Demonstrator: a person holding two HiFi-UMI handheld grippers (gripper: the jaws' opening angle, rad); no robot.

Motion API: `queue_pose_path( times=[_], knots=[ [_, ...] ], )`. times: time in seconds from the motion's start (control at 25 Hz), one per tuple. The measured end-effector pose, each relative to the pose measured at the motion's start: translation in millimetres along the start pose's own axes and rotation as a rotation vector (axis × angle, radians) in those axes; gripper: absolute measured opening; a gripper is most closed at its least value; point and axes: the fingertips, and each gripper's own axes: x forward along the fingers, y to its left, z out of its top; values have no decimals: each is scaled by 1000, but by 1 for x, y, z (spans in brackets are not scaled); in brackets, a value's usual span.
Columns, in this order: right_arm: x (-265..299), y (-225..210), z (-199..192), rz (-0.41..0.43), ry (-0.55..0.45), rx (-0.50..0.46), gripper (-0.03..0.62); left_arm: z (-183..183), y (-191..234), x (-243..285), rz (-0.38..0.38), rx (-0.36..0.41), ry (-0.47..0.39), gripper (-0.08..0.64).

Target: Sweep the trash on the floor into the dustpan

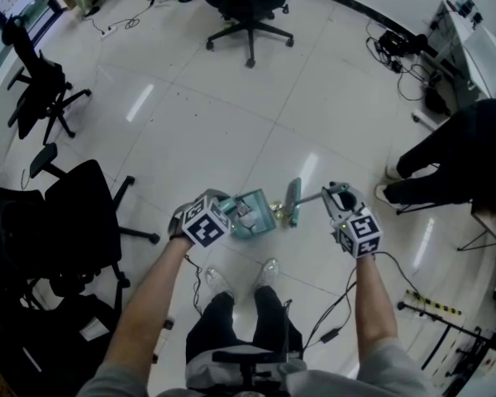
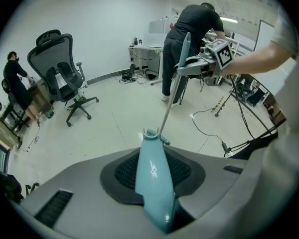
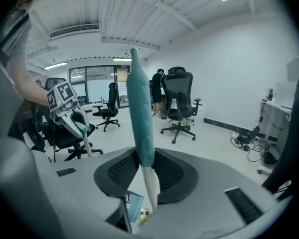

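The teal dustpan rests on the white floor just ahead of the person's feet. My left gripper is shut on the dustpan's handle, which fills the gap between the jaws. The teal broom stands right of the pan with its brush on the floor. My right gripper is shut on the broom's teal grip, and its metal pole runs down toward the floor. A small yellow piece of trash lies beside the dustpan's edge. The brush is hidden in both gripper views.
Black office chairs stand at the left and at the back. A person in black bends over a desk at the right. Cables trail on the floor there, and a tripod leg lies at the lower right.
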Motion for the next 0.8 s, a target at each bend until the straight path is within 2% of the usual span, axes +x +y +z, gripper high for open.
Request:
queue_pose_path(
  times=[0.16,0.36,0.56,0.8],
  knots=[
    [7,-6,-36,7,35,44,100,11,-11,6,-5,5,-15,107],
    [10,27,-55,117,67,122,106,21,-14,13,2,-6,-18,107],
    [9,50,-57,188,35,205,112,19,-18,12,11,-16,-21,107],
    [6,77,-48,249,18,274,112,-6,-12,6,40,-33,-14,106]
  ],
)
